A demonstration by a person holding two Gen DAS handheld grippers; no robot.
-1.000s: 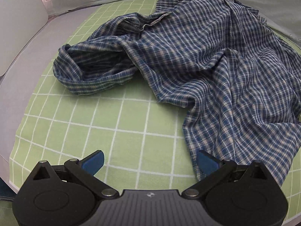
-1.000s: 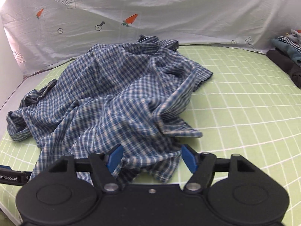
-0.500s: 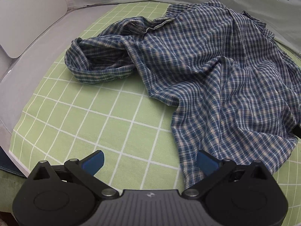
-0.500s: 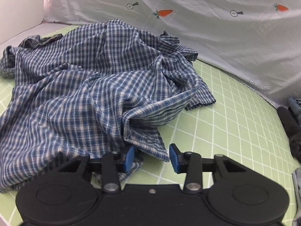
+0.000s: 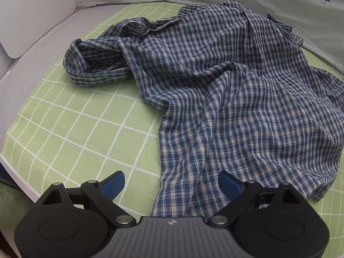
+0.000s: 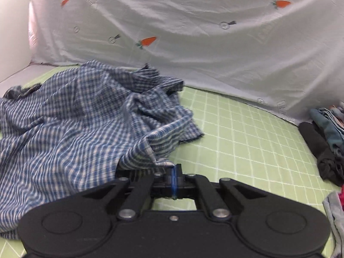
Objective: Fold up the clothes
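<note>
A crumpled blue plaid shirt (image 5: 225, 90) lies on a green grid-patterned mat (image 5: 86, 129). In the left wrist view its hem reaches down between my fingers. My left gripper (image 5: 171, 186) is open and hovers low over that near edge. In the right wrist view the shirt (image 6: 75, 129) fills the left half. My right gripper (image 6: 173, 172) is shut on a corner of the shirt's edge and lifts it a little off the mat (image 6: 247, 150).
A white sheet with carrot prints (image 6: 193, 43) hangs behind the mat. A pile of dark and coloured clothes (image 6: 324, 142) lies at the right edge. A white board (image 5: 32, 17) stands at the far left. The mat's front edge (image 5: 15, 167) drops off at the lower left.
My right gripper has closed on the shirt's edge and raised it. My left gripper has moved right and back, so the shirt's hem now lies between its open fingers.
</note>
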